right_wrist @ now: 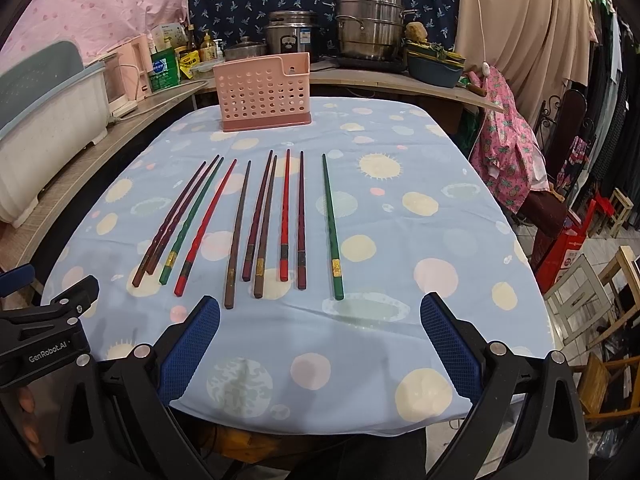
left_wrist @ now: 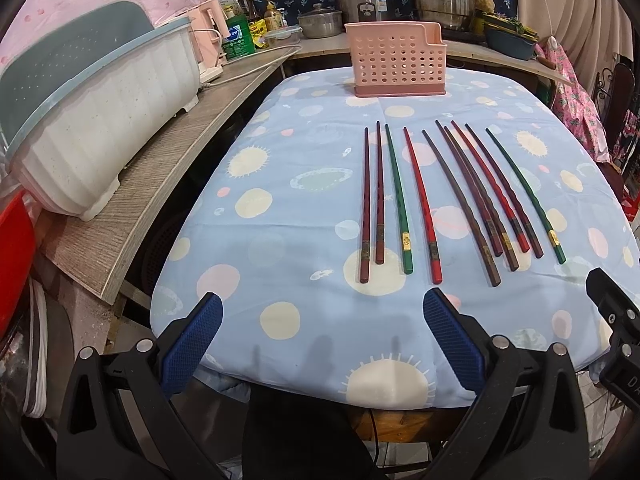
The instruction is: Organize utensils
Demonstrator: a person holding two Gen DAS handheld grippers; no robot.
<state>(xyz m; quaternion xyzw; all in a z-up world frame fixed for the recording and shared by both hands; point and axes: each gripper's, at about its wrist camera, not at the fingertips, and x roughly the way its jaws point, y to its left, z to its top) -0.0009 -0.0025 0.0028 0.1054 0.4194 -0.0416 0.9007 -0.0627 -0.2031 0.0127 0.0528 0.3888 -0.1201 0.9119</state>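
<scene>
Across the middle of the frame: ten chopsticks lie in a loose row on the blue patterned surface, thin tips toward the far edge, thick decorated ends toward the camera.
Far left pair: two dark red chopsticks lie side by side, almost touching; taking one alone looks tricky.
Next right: left green chopstick, then a red chopstick, each with a little cloth showing on both sides.
Centre right cluster: brown chopstick and several dark ones lie close, some seeming to touch or cross near the thick ends.
Far right: outer green chopstick lies well apart from its neighbours in the right wrist view, the easiest to pick, I judge.
Handling: light, stiff and thin, likely smooth lacquer, so prone to slip or roll; the soft cloth should give a little under the fingers. Best hold, in my judgement, is near the thick squared end by the gold band.
Pink holder: stands upright at the far edge of the surface, beyond the tips; it looks unfilled, though its inside is not fully visible.
Left hand-held gripper: released, jaws wide, nothing between them, hovering at the near edge.
Right hand-held gripper: likewise spread wide, carrying nothing.
Surroundings: white dish rack on the side counter at left, steel pots behind the holder; none blocks the path.
</scene>
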